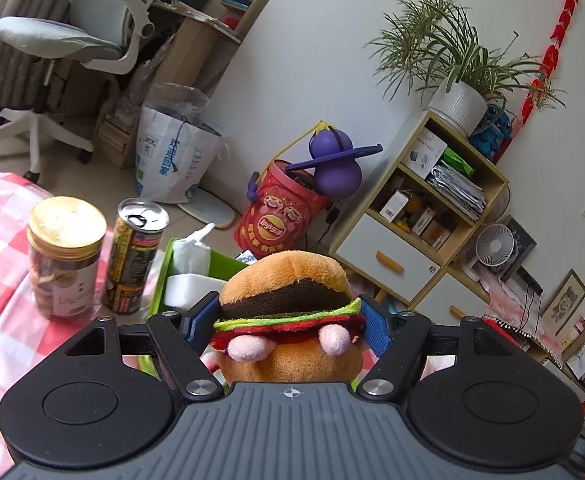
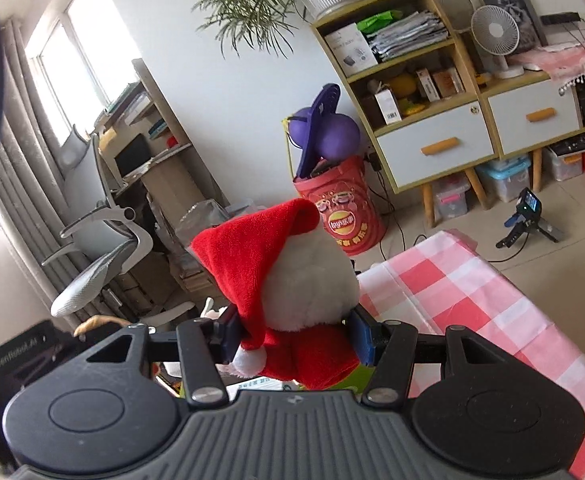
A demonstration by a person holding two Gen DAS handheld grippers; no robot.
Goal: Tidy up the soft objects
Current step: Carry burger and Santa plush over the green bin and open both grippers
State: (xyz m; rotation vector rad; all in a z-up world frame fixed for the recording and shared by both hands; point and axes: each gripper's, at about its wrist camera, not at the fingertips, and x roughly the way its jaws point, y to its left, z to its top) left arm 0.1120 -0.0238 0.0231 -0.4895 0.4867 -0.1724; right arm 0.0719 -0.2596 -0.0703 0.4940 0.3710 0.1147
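Burger plush (image 1: 288,312): clamped in the left tool (image 1: 288,322), just right of the green bin (image 1: 164,276).
Santa plush (image 2: 292,300): pinched by the right tool (image 2: 294,338) above the bin.

Your left gripper (image 1: 288,320) has matt black plastic arms and blue ribbed fingers (image 1: 376,326) pressed into a fuzzy cloth burger plush (image 1: 288,292) with felt layers. Your right gripper (image 2: 296,336) squeezes a Santa plush (image 2: 292,280) of red fleece and white fluffy pile. The tabletop (image 2: 472,296) wears smooth checked cloth. The can (image 1: 134,256) looks glossy metal; the jar (image 1: 66,256) is clear plastic with a shiny gold lid.
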